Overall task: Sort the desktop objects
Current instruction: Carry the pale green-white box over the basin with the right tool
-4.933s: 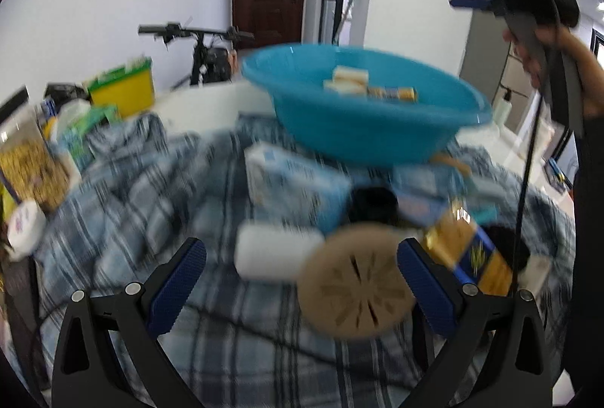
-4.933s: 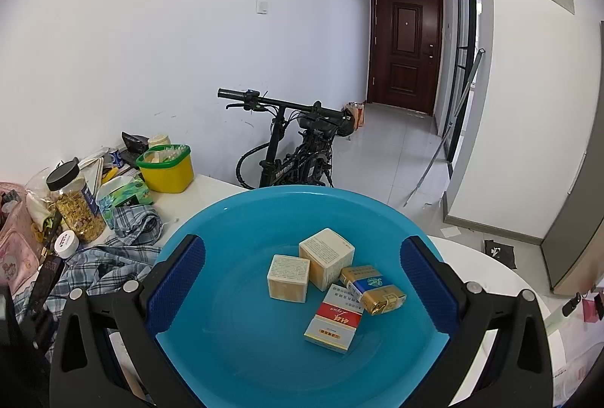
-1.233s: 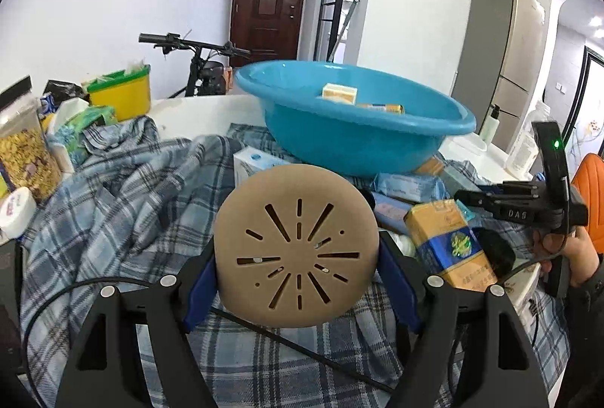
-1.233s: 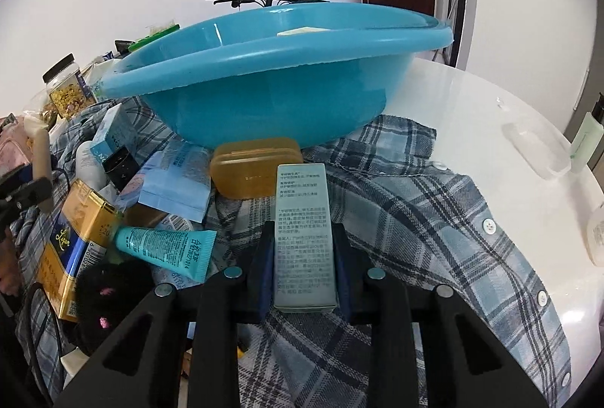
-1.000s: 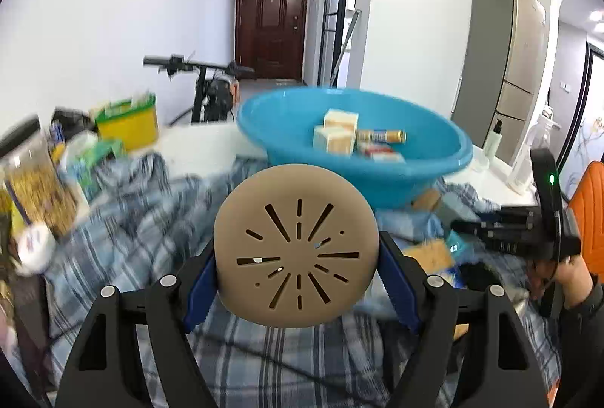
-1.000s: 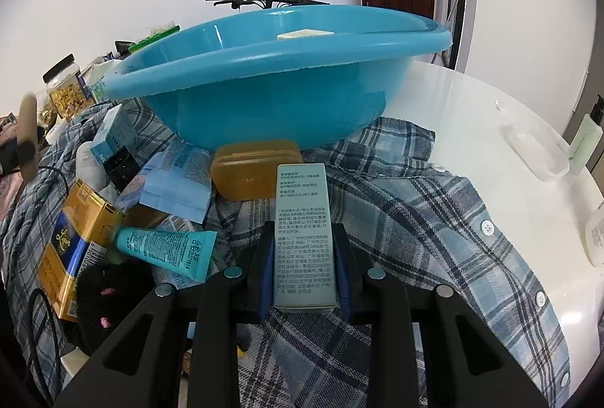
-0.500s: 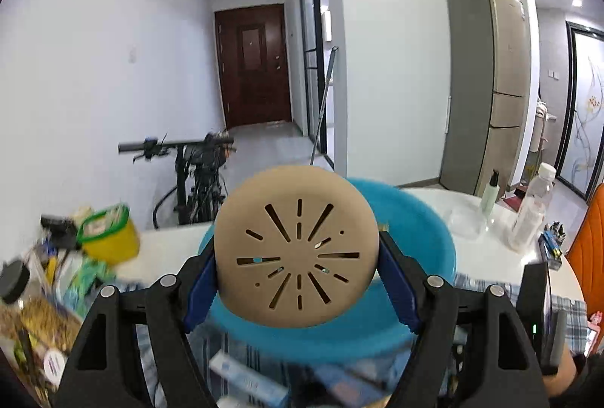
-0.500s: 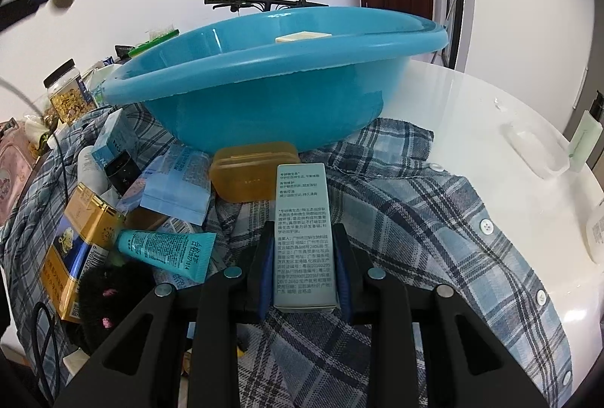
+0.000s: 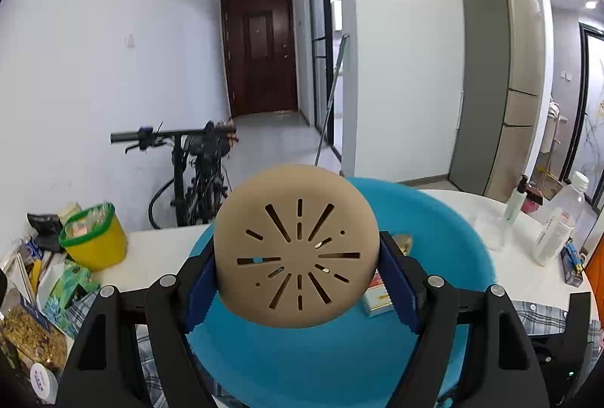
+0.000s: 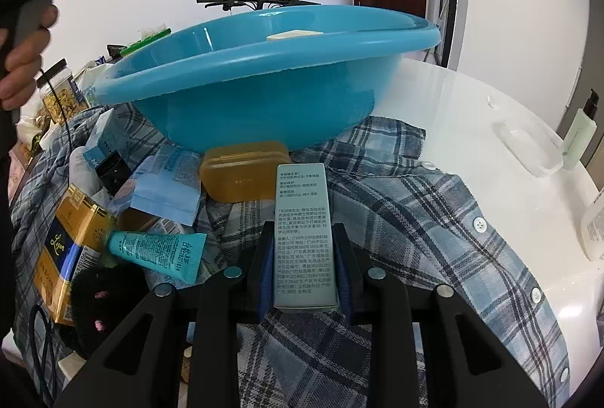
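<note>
Left tongs [image 9: 298, 279] clamping tan disc [image 9: 296, 251], risen over basin [image 9: 445, 219]; right tongs [image 10: 304, 274] gripping box [image 10: 304, 230], unmoved

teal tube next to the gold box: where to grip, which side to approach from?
Grip the teal tube across its round middle, probably from above. It lies flat on the plaid shirt, its flat crimped end towards the right gripper; the gold box crowds its cap end.

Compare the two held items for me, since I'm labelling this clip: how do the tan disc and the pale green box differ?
The tan disc is round with slots cut in its face; the pale green box is long, rectangular and printed with text. The disc sits in the left tongs, raised over the blue basin; the box sits in the right tongs, low over the plaid shirt. Both are clamped from both sides.
</note>
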Available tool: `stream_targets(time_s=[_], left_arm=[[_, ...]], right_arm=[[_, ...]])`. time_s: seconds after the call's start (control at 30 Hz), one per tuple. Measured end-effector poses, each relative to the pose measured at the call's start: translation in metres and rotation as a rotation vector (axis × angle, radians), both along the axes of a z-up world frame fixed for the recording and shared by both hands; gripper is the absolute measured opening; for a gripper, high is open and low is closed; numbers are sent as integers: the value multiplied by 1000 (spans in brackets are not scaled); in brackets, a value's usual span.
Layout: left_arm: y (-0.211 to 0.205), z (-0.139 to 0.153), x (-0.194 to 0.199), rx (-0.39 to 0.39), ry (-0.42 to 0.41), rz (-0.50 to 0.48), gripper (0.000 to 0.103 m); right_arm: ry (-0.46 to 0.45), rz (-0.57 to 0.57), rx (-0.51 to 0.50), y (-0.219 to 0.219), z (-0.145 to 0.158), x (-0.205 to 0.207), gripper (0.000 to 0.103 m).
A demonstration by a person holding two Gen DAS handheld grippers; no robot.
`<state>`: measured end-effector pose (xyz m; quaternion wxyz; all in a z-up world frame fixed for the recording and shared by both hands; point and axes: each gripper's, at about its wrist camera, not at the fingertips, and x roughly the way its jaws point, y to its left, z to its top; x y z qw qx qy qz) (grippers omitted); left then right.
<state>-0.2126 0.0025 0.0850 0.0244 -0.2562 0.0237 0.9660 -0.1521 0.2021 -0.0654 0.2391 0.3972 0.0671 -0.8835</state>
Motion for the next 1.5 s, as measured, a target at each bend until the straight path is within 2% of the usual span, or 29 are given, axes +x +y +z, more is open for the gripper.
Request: stream_targets(time_s=[0.17,0.47,0.63,0.77,0.9,1.07,1.13,1.23,1.3,1.5], left_arm=[[-17,-1,-6,51,-18,0,79],[-17,4,4,31,2,-22,79],[-20,7,5,49,-1,-35,79],[-28,11,7,75,2,-31,79],[-39,16,8,98,10,-23,79],[-46,20,10,119,15,-17,79],[-49,21,11,121,18,-12,79],[-53,22,11,129,16,-7,79],[-55,22,10,126,16,-1,79],[-60,21,7,119,12,24,79]], right_arm=[[12,-22,18,0,1,1,27],[45,-89,-20,13,8,2,27],[59,-142,-65,31,18,8,27],[122,-193,-68,52,56,13,27],[226,-208,-59,61,117,14,27],[328,-173,-37,42,176,1,27],[340,-139,-47,29,192,-8,27],[365,-114,-34,7,206,-23,27],[362,-85,-60,-5,210,-33,27],[337,-58,-84,-39,202,-72,27]])
